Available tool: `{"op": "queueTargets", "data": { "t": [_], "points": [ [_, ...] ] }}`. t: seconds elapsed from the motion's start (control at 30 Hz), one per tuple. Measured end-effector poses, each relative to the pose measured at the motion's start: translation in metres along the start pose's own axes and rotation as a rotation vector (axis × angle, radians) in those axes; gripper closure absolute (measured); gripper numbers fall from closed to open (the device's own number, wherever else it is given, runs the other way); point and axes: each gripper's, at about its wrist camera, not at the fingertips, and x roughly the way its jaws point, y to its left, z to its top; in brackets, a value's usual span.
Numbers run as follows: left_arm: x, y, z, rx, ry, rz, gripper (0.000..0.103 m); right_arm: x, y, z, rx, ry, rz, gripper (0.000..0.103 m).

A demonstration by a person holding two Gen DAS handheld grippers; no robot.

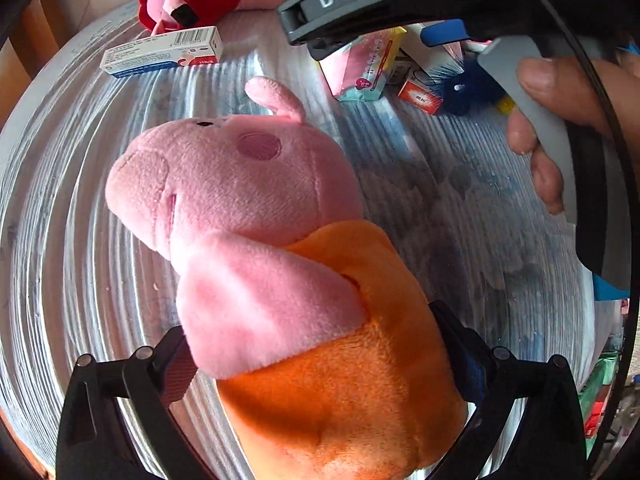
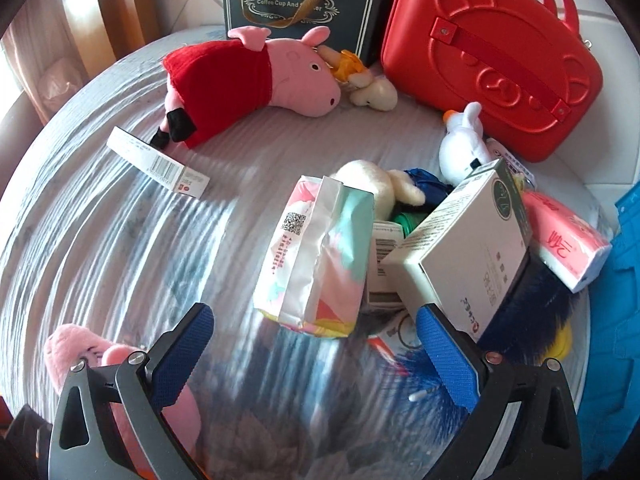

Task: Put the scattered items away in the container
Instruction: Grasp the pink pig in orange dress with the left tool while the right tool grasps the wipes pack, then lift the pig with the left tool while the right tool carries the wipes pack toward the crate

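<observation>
My left gripper (image 1: 320,360) is shut on a pink pig plush in an orange dress (image 1: 280,248), gripping its orange body above the round table (image 1: 80,240). The same plush shows at the lower left of the right wrist view (image 2: 80,352). My right gripper (image 2: 316,360) is open and empty, hovering just before a pastel tissue pack (image 2: 316,256). A red case (image 2: 492,60) stands at the back right; I cannot tell whether it is open. The right gripper's body and the hand holding it show in the left wrist view (image 1: 400,0).
A red-dressed pig plush (image 2: 248,80), a long white box (image 2: 160,164), a grey-green box (image 2: 472,248), a pink tissue pack (image 2: 568,240), a white duck plush (image 2: 464,148), a blue fuzzy toy (image 2: 528,312) and a dark gift bag (image 2: 300,0) lie on the table.
</observation>
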Motion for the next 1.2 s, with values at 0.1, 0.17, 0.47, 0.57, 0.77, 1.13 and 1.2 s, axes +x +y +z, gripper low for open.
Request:
{"op": "queueTargets", "data": {
  "t": [0.1,0.17,0.47,0.57,0.77,1.13,1.2],
  "points": [
    [-0.003,-0.002,0.0,0.022,-0.007,-0.011,0.007,0.011,0.001,0.006,0.012,0.015,-0.007,0.001],
    [-0.006,-0.003,-0.002,0.033,-0.014,-0.015,0.011,0.015,0.002,0.007,0.011,0.02,-0.016,0.004],
    [-0.017,0.001,-0.006,0.016,-0.038,-0.008,0.022,0.009,0.002,0.004,0.009,0.025,-0.013,0.055],
    [-0.023,0.005,-0.007,0.015,-0.046,0.004,0.024,-0.002,0.001,0.001,0.013,0.011,0.005,0.056],
    [-0.034,0.007,-0.008,-0.007,-0.068,0.035,0.027,-0.029,-0.004,-0.005,0.023,-0.031,0.037,0.056],
    [-0.072,-0.007,-0.017,-0.015,-0.128,0.08,0.027,-0.106,-0.021,-0.04,0.024,-0.115,0.088,0.056],
    [-0.08,-0.012,-0.017,-0.011,-0.142,0.092,0.027,-0.123,-0.026,-0.047,0.021,-0.133,0.097,0.056]
  ]
}}
